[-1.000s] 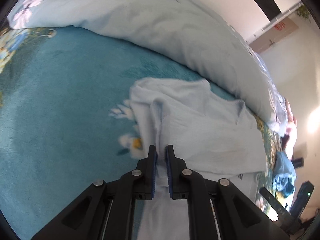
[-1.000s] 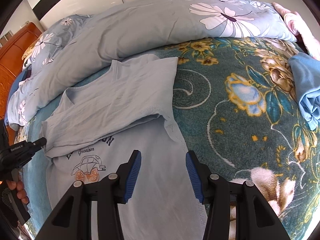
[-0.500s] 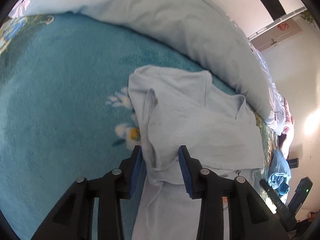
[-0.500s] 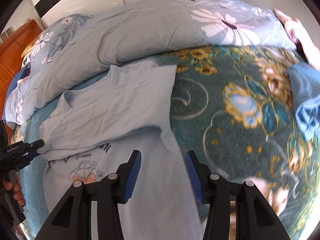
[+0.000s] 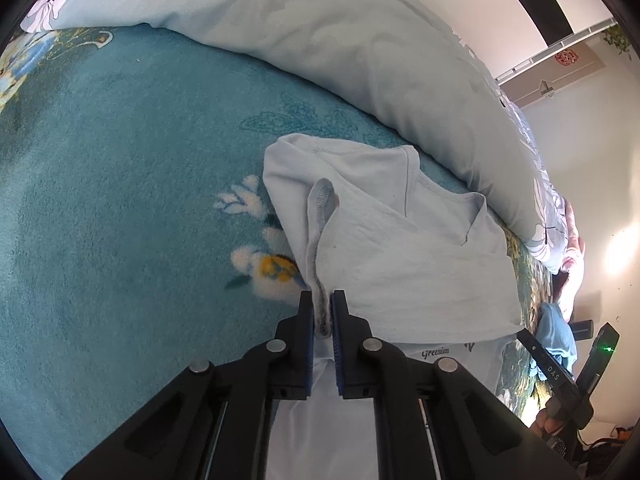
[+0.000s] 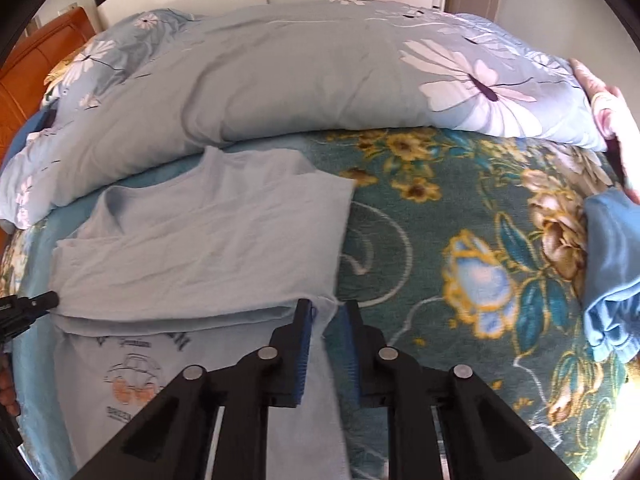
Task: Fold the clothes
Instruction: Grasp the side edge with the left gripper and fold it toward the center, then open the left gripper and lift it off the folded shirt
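floral blanket (image 6: 460,240) | pale duvet (image 6: 280,80) | wooden headboard (image 6: 36,60)

A bed carries everything, covered by a teal flowered blanket (image 6: 460,240). A pale blue T-shirt (image 6: 208,240) lies flat on the blanket. Behind the T-shirt, touching its far edge, a light blue flowered duvet (image 6: 300,80) is bunched. Well to its right lies crumpled blue cloth (image 6: 612,272).

T-shirt (image 6: 192,248) on blanket (image 6: 440,240), duvet (image 6: 300,80) behind it (another garment (image 6: 612,272) far right)
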`<state>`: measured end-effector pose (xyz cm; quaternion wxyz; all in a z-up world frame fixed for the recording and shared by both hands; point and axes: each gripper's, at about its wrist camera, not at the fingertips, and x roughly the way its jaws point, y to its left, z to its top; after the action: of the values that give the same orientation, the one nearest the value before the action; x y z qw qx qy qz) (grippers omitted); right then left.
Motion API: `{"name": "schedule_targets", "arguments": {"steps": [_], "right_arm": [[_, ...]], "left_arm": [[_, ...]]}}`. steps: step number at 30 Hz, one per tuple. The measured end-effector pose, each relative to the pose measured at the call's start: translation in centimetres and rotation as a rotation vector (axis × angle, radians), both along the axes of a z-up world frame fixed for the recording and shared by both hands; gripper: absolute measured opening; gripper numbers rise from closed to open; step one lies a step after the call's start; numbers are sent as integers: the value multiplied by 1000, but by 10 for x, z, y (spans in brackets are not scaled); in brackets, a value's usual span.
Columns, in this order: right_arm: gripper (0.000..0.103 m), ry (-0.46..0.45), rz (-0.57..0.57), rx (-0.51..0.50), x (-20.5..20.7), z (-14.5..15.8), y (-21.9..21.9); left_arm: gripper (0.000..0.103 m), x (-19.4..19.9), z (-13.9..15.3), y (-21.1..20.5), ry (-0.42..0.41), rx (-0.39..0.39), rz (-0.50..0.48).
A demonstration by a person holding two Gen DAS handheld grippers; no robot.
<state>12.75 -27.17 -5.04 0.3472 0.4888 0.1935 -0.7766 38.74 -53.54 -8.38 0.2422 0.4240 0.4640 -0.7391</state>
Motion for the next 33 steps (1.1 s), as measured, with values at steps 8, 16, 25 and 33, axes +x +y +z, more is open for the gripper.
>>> {"name": "schedule_targets", "arguments": {"steps": [8,16,25,33], "right_arm": [[16,-47,-126,21,-21,-12,24],[17,-57,-111,-21,0,7,50],[30,-107,-54,2,68,14,83],[54,-150,-57,83,123,10,145]], "left_arm": [[8,3,-8,-2,1,27,21],[34,9,22,20,2,-88,-86],[61,37,41,75,-25,-287,-195],[61,74,34,129,-97,-222,-222]]}}
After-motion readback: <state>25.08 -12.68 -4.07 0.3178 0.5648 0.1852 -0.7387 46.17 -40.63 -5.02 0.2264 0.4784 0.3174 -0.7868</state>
